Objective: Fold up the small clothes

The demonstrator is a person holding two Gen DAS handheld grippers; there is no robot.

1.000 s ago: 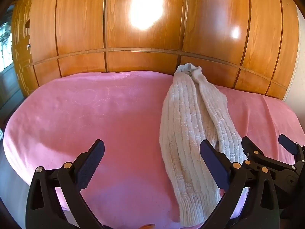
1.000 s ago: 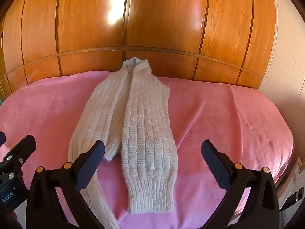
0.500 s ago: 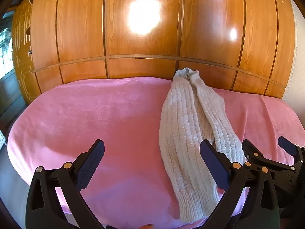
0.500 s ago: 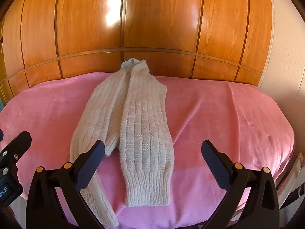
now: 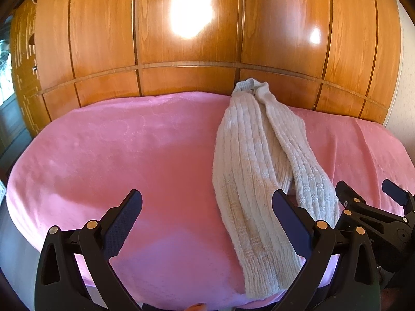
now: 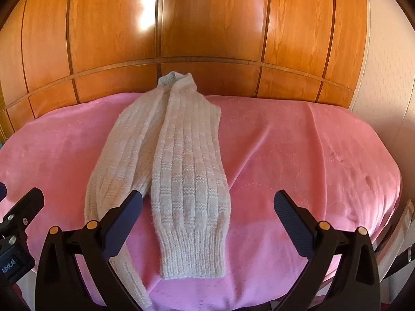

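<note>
Right wrist view: pink bed [image 6: 298, 155] against wood-panelled wardrobe [image 6: 207, 26]; cream knit sweater [image 6: 181, 160], sides folded inward, lies lengthwise from far edge to near edge. Right claw [image 6: 207, 210] and left claw [image 5: 206, 207] both released, hovering at near edge.

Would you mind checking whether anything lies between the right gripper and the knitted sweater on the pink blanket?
Nothing visible does. The right gripper, jaws open, hovers over the sweater, with only bare pink blanket around it.

Left hand-held gripper [image 5: 207, 213] and right hand-held gripper [image 6: 207, 213] gape, empty.
</note>
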